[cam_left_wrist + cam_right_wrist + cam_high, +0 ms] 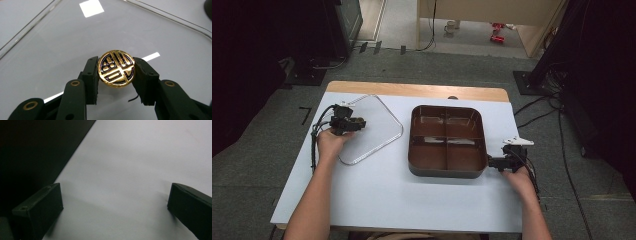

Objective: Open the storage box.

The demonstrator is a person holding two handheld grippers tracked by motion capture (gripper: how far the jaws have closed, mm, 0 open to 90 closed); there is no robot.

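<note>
— Gold on black: that round knob sits clamped between the jaws of our left gripper, and it belongs to the clear glass lid lying flat on the worktop, left of the tray.

— So we have the lid by its knob. And our right gripper?

— Its jaws stand wide apart with nothing between them, resting on the worktop just beside the right wall of the brown tray.

— What worries us from here?

— The knob is small, round and glossy. We judge that if we tilt the lid while lifting, its weight could twist the knob out of the pads, and the glass would drop back onto the worktop or onto the tray's rim.

— And the tray itself?

— It may slide if the lid's metal edge catches its rim on the way over. Our right gripper is not pinching the wall, so it braces little.

— Anything inside it?

— Four compartments, split by a cross divider. As far as we can see, all four hold nothing; only glare shows on the far pair.
</note>
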